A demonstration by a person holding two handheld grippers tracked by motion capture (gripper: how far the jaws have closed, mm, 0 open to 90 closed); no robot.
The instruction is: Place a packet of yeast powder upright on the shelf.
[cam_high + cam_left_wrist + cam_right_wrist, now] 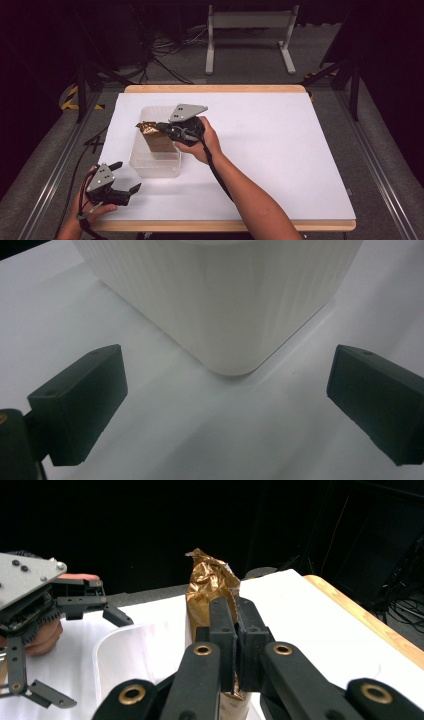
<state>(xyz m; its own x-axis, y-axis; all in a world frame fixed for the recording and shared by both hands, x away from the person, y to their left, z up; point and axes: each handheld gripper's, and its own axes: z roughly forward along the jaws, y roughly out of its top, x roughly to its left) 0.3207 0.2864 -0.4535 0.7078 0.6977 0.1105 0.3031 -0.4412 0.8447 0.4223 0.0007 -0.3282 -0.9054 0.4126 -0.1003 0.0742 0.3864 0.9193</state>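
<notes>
At the table's [280, 150] near left corner, the left gripper [125, 177] rests low over the white top with its jaws spread wide and nothing between them; in its own view they point at the rounded corner of the tub [225, 300] just ahead. Farther in, the right gripper [167, 129] reaches over that clear tub [155, 162], jaws pinched tight on a gold foil packet [156, 137] held upright inside it, its crumpled top [210, 580] rising past the jaws.

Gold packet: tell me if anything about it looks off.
The gold packet looks crumpled at its top. The right gripper pinches it over the clear tub. Otherwise nothing stands out.
</notes>
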